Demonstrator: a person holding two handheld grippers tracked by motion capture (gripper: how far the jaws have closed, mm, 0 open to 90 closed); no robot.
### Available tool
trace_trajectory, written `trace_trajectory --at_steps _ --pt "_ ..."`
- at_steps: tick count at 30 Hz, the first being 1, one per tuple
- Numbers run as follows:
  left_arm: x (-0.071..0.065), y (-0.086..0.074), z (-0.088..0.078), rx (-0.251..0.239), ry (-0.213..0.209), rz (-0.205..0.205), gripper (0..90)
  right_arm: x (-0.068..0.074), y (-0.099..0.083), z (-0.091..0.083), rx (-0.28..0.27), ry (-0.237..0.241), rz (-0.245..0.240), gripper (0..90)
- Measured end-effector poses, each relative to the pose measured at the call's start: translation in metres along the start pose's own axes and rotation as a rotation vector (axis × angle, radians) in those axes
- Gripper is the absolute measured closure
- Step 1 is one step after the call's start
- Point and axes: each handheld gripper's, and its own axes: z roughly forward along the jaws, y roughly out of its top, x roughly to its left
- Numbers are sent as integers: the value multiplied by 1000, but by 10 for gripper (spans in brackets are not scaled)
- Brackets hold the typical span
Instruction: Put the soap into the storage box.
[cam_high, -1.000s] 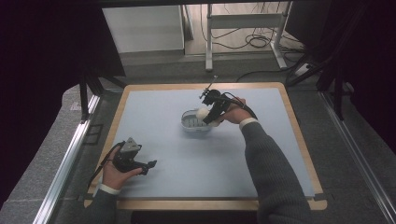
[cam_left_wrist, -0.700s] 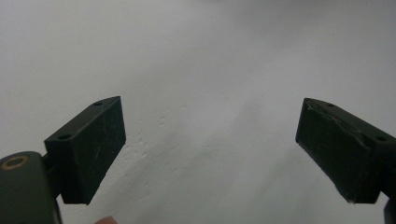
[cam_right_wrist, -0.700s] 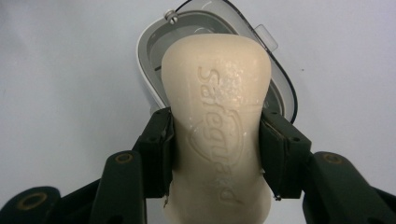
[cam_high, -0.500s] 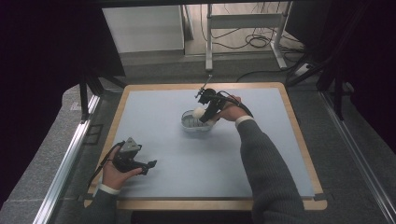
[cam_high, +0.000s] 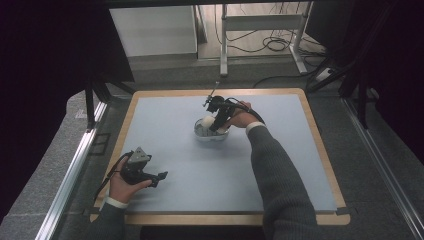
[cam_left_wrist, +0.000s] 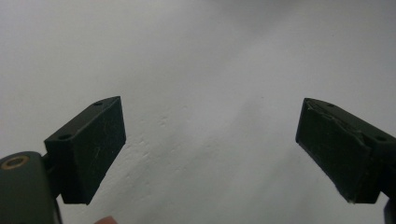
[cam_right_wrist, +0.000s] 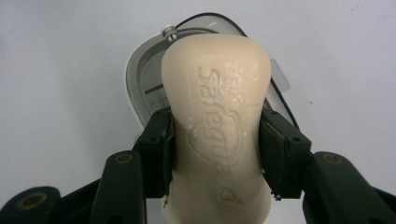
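Since a second ago, the right gripper (cam_high: 214, 121) has shifted slightly toward the frame's top, fingers clamped on the soap (cam_right_wrist: 217, 126) above the dish (cam_high: 210, 134) at upper center. Left gripper (cam_high: 150, 176) fingers stand apart. Slick soap could slip sideways, missing the dish.

Pale blue mat (cam_high: 200, 165) on wooden table (cam_high: 227, 219), metal desk frame (cam_high: 260, 22), floor cables (cam_high: 280, 45) beyond
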Motion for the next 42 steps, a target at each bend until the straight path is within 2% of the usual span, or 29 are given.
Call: trace_trajectory --at_steps 5,9,12,16,17,20,25,31,33,34,37,42 --pt "0 0 1 4 -2 1 89 0 1 7 14 1 -16 496" --pt "0 0 1 3 -1 1 89 1 2 13 36 -19 -43 496" --pt "0 0 1 3 -1 1 89 2 3 14 35 -11 -64 495" --pt "-1 0 1 5 -1 2 89 4 3 15 36 -23 -75 484" --pt "-1 0 1 4 -2 2 89 5 4 14 22 -13 -68 438" --pt "-1 0 1 4 -2 2 89 7 4 11 6 -5 -52 419" --pt "-1 0 1 3 -2 2 89 8 0 2 -11 -26 -32 387" --pt "-1 0 2 6 -3 2 89 9 -7 -8 -68 -36 10 375" --pt "-1 0 3 9 -3 5 89 10 -11 -14 -99 -41 19 369" --pt "-2 0 3 9 -4 4 89 12 -16 -19 -123 -46 39 366" --pt "-2 0 3 7 -4 3 89 13 -23 -23 -147 -47 51 363" --pt "-2 0 3 7 -3 3 89 21 -45 -33 -181 -68 88 359"
